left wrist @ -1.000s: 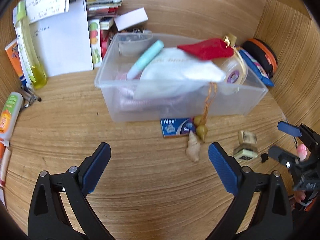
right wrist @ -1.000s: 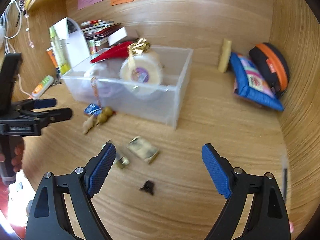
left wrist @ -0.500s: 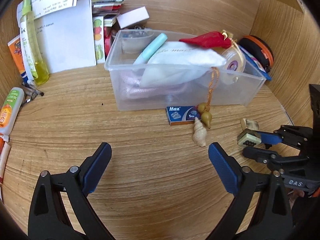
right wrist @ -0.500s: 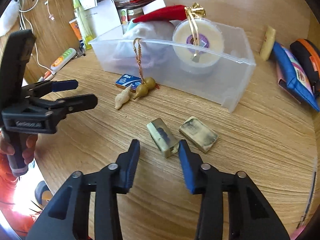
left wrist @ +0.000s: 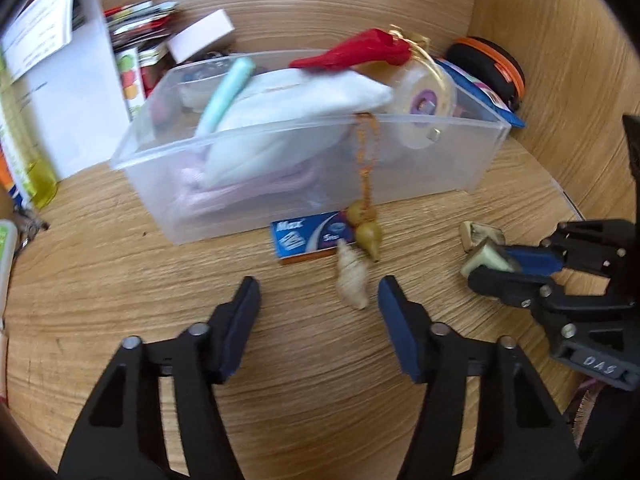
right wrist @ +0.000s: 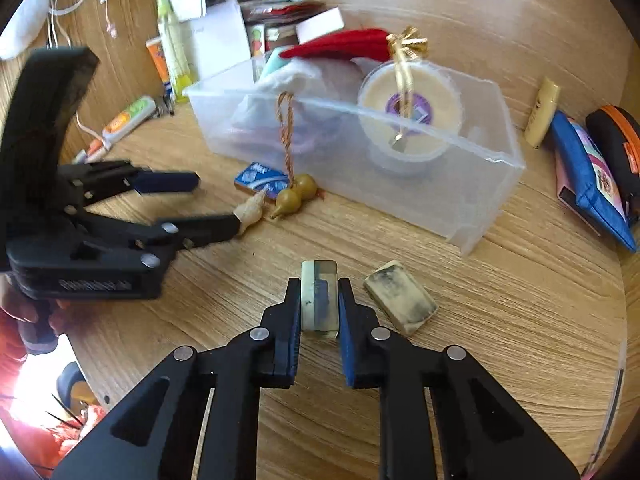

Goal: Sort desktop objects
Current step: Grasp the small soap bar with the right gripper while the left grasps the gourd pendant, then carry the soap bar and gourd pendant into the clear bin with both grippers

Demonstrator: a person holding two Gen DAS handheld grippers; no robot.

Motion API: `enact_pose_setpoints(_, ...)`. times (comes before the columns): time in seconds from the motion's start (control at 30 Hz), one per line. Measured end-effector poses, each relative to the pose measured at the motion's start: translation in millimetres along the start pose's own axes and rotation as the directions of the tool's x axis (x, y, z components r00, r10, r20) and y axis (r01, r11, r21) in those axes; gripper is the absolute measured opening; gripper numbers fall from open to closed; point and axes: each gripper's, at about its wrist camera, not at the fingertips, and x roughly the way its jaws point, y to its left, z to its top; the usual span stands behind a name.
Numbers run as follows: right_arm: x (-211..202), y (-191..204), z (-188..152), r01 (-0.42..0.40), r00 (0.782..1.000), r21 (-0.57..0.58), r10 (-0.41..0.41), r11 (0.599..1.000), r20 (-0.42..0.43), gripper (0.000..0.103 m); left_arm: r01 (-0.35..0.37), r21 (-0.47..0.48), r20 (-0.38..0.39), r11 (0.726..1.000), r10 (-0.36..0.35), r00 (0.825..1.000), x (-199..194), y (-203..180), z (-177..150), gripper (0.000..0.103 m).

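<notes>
Pinching eraser [right wrist: 319,300] between right gripper [right wrist: 319,312] jaws, just above desk [right wrist: 500,360]

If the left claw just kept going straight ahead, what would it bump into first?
Probably the seashell lying just ahead of the open left gripper, then the blue Max box and the clear bin; depth is uncertain.

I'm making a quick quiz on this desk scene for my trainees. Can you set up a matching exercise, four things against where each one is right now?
Things:
1. smudged eraser
2. second eraser
3. seashell
4. tape roll

Places:
A. inside the clear bin
B. flat on the desk, just right of the right claw
C. on the desk by the blue staple box, ahead of the open left claw
D. clamped between the right claw's pads

Pairs: 1-D, 2-B, 3-C, 4-A
</notes>
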Motion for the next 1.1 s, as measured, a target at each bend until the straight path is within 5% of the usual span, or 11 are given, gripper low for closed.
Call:
enact_pose_setpoints(0.23, -17, -19, 2, -0.028, 0.999, 0.064, 0.026, 0.998, 0.038, 0.015, 0.01, 0.064, -0.025, 0.998, -0.008, 1.0, 9, -15, 7, 0.042)
enact_pose_setpoints(0.37, -20, -28, 2, -0.042, 0.998, 0.092, 0.037, 0.995, 0.052, 0.015, 0.022, 0.075, -0.018, 0.997, -0.02, 1.0, 10, -19, 8, 0.016)
enact_pose_setpoints(0.77, -36, -44, 2, -0.053, 0.994, 0.136, 0.039, 0.989, 0.1, 0.015, 0.019, 0.042, 0.02, 0.999, -0.02, 1.0, -1, -19, 0, 0.016)
enact_pose_setpoints(1.1, -45, -49, 15, -0.046, 0.989, 0.139, 0.026, 0.989, 0.142, 0.015, 0.034, -0.055, 0.157, 0.998, -0.025, 0.987, -50, 7, 3, 0.016)
